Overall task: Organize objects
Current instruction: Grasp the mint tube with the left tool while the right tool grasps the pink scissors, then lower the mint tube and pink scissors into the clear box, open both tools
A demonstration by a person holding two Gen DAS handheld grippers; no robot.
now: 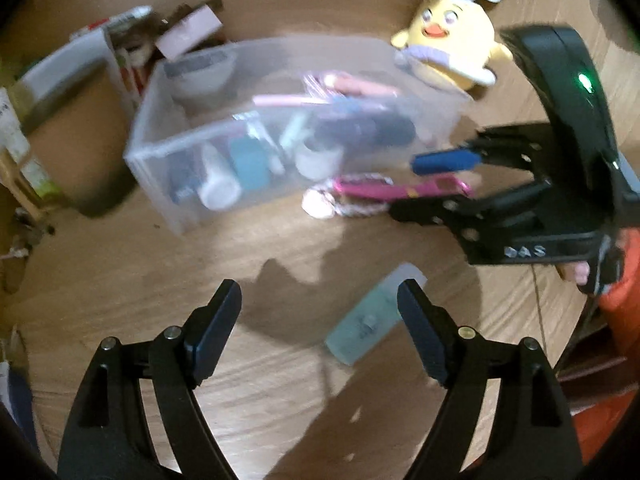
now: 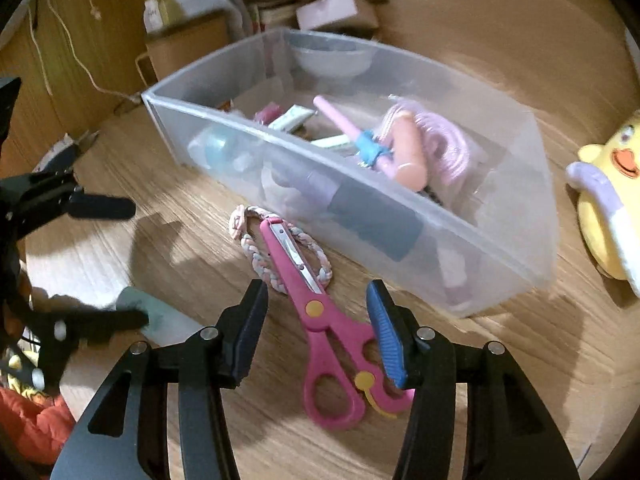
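The left gripper hangs over the wooden table with its jaws spread wide and nothing between them; a pale teal tube lies flat at about two o'clock from the jaws' gap, just beside the right finger, and contact cannot be told. The right gripper stands partly open astride pink scissors, which lie flat on the table with their handles toward the camera and blades pointing to eleven o'clock; the pads sit either side of the pivot and handles, and whether they press on the plastic cannot be told through the blur. The blades lie across a braided pastel band. Beyond that, at twelve to two o'clock in the right wrist view, stands a clear plastic bin holding a pink brush, a coiled lilac cord, a dark bottle and small tubes. A yellow plush chick sits at three o'clock, just right of the bin. Boxes and books crowd the far edge at twelve.
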